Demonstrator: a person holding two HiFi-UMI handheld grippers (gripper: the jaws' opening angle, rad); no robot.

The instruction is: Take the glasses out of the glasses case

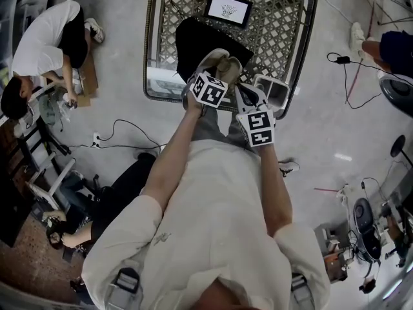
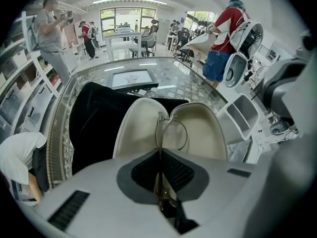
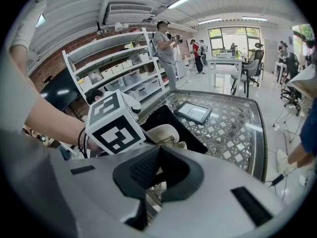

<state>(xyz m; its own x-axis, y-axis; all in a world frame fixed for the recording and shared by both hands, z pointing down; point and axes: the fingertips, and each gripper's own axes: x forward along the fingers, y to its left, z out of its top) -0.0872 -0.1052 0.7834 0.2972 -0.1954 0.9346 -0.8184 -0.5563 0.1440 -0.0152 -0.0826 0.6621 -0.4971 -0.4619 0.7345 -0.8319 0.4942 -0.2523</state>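
An open cream glasses case [image 2: 138, 128] lies on a black cloth [image 2: 94, 118] on the lattice glass table [image 1: 150, 57]. My left gripper [image 2: 159, 150] hovers just over the case, shut on thin metal-rimmed glasses [image 2: 159, 128]. One lens ring stands above the case's right half. From the head view, the left gripper [image 1: 222, 70] is over the case [image 1: 210, 58] and the right gripper [image 1: 244, 90] sits close beside it, to the right. In its own view, the right gripper [image 3: 159, 148] is shut with nothing seen between its pads, pointing at the case [image 3: 161, 132].
A framed tablet [image 2: 131, 78] lies beyond the cloth on the table. A white open box [image 1: 272, 90] sits at the table's near right edge. A person [image 1: 39, 57] crouches at the left. Cables [image 1: 122, 141] trail across the floor, and shelves [image 3: 114, 73] line the wall.
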